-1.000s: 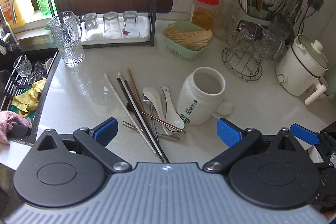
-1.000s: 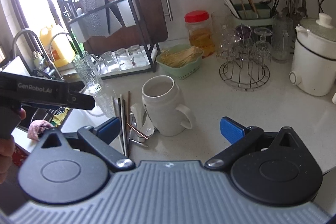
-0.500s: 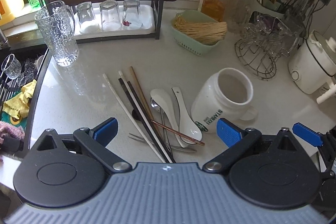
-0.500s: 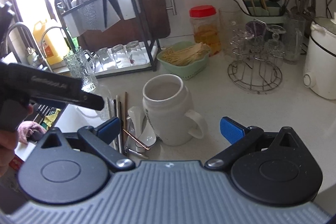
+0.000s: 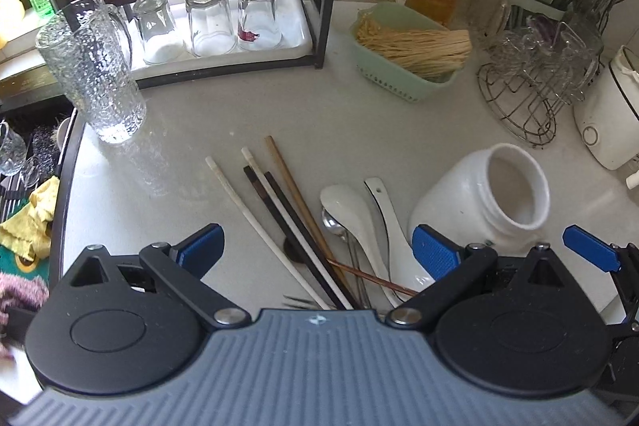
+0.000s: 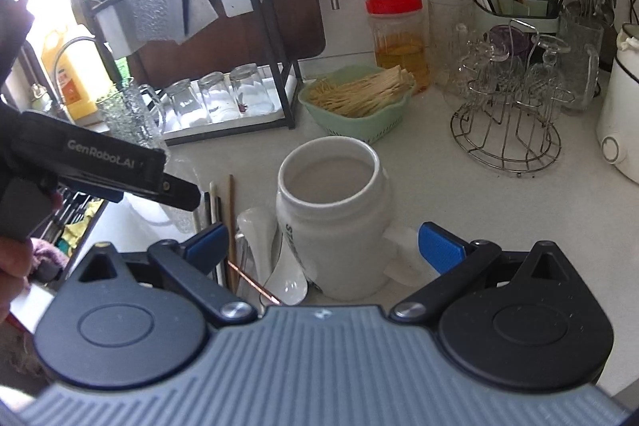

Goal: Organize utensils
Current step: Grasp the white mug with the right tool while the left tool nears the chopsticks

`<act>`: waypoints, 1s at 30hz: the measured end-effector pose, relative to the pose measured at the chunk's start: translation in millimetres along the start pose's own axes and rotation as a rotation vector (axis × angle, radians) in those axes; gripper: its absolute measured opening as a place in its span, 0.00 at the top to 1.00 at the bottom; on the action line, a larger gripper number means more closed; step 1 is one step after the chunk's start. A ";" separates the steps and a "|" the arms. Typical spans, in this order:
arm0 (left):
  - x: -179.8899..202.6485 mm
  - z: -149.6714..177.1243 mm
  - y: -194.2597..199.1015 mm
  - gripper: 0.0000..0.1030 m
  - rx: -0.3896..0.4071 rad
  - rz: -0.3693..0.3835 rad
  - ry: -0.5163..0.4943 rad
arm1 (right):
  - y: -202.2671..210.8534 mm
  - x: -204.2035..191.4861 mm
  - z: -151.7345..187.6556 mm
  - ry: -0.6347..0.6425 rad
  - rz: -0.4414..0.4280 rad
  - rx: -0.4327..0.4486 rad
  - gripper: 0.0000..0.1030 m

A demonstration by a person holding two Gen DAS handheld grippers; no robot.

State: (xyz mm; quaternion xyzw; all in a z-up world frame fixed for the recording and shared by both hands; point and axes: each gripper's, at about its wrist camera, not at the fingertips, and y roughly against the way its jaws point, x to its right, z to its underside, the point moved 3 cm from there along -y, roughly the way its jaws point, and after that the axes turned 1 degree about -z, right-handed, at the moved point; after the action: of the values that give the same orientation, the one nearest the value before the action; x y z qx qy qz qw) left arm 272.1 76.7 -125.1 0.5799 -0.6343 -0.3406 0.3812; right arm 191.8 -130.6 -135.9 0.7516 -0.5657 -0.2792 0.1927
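Note:
Several chopsticks (image 5: pixel 279 210), white, black and wooden, lie loose on the white counter beside two white ceramic spoons (image 5: pixel 351 214) and a metal spoon (image 5: pixel 335 224). My left gripper (image 5: pixel 315 250) hovers open just above this pile with nothing between its fingers. A white ceramic mug (image 6: pixel 331 210) stands upright to the right of the utensils. My right gripper (image 6: pixel 323 246) is open and straddles the mug, the blue pads on either side and apart from it. The mug (image 5: pixel 487 202) also shows in the left wrist view, with the right gripper's blue fingertip (image 5: pixel 591 252) beyond it.
A green utensil caddy (image 6: pixel 515 8) with chopsticks stands at the back right. Nearby are a wire glass rack (image 6: pixel 507 122), a green basket of sticks (image 5: pixel 407 54), a red-lidded jar (image 6: pixel 399 34), a glass pitcher (image 5: pixel 96 74), a tray of upturned glasses (image 5: pixel 207 22) and a white cooker (image 5: pixel 611 114). The sink (image 5: pixel 24 162) lies left.
Both grippers have moved forward and lower toward the counter. The left one now sits closer over the utensil pile; the right one has closed in around the mug. Nothing was grasped.

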 end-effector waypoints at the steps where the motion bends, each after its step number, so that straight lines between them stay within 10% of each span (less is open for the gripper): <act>1: -2.5 -2.9 -3.7 0.01 -0.006 0.005 -0.002 | -3.4 -1.1 -1.0 0.002 0.007 0.000 0.00; 18: -41.8 -28.6 -61.5 0.03 -0.086 0.107 0.056 | -47.0 -12.4 -10.2 0.035 0.121 -0.053 0.01; 30: -76.0 -22.4 -97.5 0.43 -0.096 0.046 0.177 | -52.5 -12.5 -9.7 0.049 0.151 -0.058 0.13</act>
State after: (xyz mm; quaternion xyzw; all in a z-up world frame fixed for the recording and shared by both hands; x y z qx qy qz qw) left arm 341.0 143.2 -206.4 0.5740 -0.5942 -0.3092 0.4710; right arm 234.5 -103.9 -157.7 0.7073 -0.6077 -0.2616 0.2488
